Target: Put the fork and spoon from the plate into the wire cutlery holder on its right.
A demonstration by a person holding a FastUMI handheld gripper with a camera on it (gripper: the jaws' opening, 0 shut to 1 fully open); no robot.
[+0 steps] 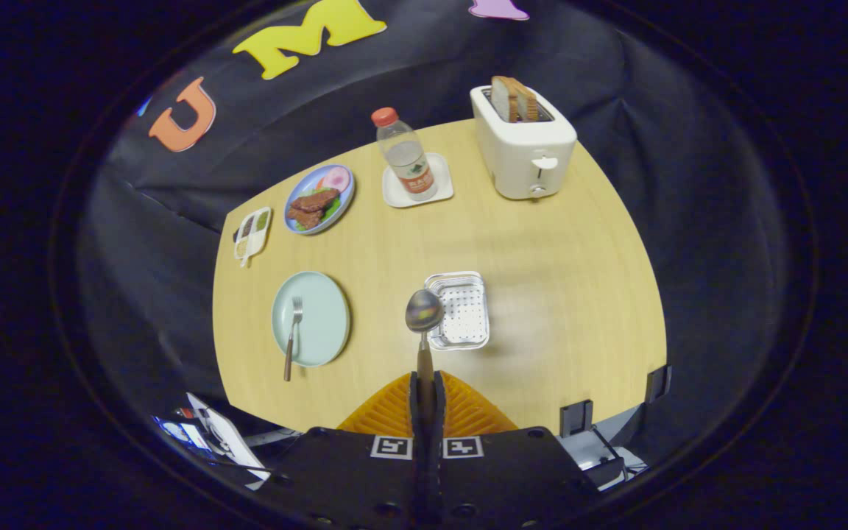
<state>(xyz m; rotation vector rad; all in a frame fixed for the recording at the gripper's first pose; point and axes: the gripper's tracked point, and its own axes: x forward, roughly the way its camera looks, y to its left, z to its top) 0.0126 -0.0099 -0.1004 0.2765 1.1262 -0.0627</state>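
In the gripper view, the jaws are clenched on the spoon (pixel 424 324) by its handle, bowl raised over the wire cutlery holder (pixel 458 309) (its near-left rim). Lower it squarely inside before letting go. The fork (pixel 292 335) waits on the plate (pixel 321 324) on the counter (pixel 542 294).

The one camera rides on the gripper (pixel 425 394) and looks forward along its two orange fingers (pixel 387 414), which close on the spoon (pixel 424 324) handle in the low foreground. It sits high above the near edge of the worktop (pixel 542 309) and tilts down, taking in the whole top to the far edge, where the toaster (pixel 523 143) stands near the far right corner. The fisheye lens bends the worktop's edges into curves, and everything on it appears small and well off.
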